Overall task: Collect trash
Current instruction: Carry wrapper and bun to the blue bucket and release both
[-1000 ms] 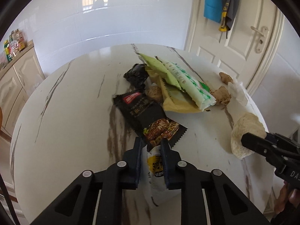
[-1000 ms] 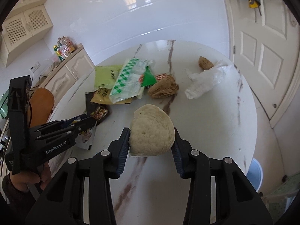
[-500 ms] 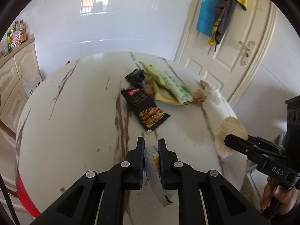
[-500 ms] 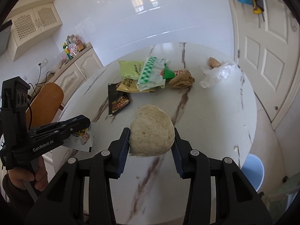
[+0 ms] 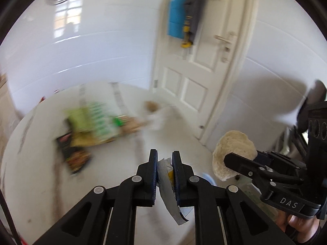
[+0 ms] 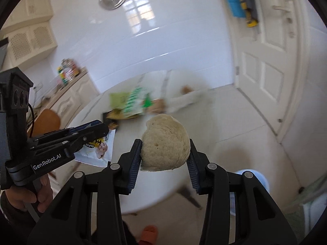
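My left gripper is shut on a small white snack packet that hangs edge-on between its pads; in the right wrist view the same packet shows its printed face under the left gripper. My right gripper is shut on a pale, round steamed bun, also seen as the bun at the right of the left wrist view. Both are lifted above the near edge of the white marble table. Blurred wrappers lie in a heap further back on the table.
A white door with hanging cloths stands behind the table. A pale blue bin sits on the floor below the right gripper. A brown chair and white cabinets are to the left. An orange slipper lies on the floor.
Both grippers have risen and drawn back from the table with the packet and the bun held. The wrapper heap now looks smaller and farther. The views swung toward the door.
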Demonstrator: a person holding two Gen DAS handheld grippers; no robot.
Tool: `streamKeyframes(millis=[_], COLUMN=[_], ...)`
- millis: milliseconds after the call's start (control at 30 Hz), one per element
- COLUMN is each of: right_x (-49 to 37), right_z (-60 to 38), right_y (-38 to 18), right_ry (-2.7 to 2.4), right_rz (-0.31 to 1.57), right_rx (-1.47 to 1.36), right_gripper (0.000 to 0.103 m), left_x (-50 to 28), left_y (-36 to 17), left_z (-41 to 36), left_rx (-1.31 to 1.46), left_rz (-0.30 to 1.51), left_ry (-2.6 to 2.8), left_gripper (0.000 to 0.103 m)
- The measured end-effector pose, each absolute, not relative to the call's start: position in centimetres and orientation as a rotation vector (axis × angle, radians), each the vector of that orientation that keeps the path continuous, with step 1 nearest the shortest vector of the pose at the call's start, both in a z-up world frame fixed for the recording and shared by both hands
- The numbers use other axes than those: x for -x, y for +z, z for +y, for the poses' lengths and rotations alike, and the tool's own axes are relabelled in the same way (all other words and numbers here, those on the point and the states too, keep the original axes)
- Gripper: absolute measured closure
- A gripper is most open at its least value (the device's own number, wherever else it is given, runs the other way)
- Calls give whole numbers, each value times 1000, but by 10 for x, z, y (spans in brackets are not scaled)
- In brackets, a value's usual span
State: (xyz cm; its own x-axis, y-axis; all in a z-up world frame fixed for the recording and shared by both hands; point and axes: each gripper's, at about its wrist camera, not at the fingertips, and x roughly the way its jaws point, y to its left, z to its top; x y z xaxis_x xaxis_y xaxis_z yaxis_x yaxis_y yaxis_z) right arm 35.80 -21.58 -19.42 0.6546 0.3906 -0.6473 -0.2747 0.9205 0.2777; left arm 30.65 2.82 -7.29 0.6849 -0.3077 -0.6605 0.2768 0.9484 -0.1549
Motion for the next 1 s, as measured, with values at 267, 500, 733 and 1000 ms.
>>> streamKeyframes(millis=[267,500,733,1000], right_x=[-351,-369,-396,-415], right_z=[-338,-410,-446,-446], right_y=[-221,-303,-377,-409], right_ry=[160,66,42,75], right_rz=[800,922,1026,1062], right_rx=[-217,-313,-393,-431], right_gripper=[63,63,63,61], left_x=[-365,-433,-499,-510], left_y=[-116,-193,-255,-272], left_z=[-108,-182,-231,-260], left_rx=[-81,-189,-260,-331], left_rz=[835,958,1042,1001], left_ry=[-499,-524,-506,-414], left_gripper=[93,92,77,35])
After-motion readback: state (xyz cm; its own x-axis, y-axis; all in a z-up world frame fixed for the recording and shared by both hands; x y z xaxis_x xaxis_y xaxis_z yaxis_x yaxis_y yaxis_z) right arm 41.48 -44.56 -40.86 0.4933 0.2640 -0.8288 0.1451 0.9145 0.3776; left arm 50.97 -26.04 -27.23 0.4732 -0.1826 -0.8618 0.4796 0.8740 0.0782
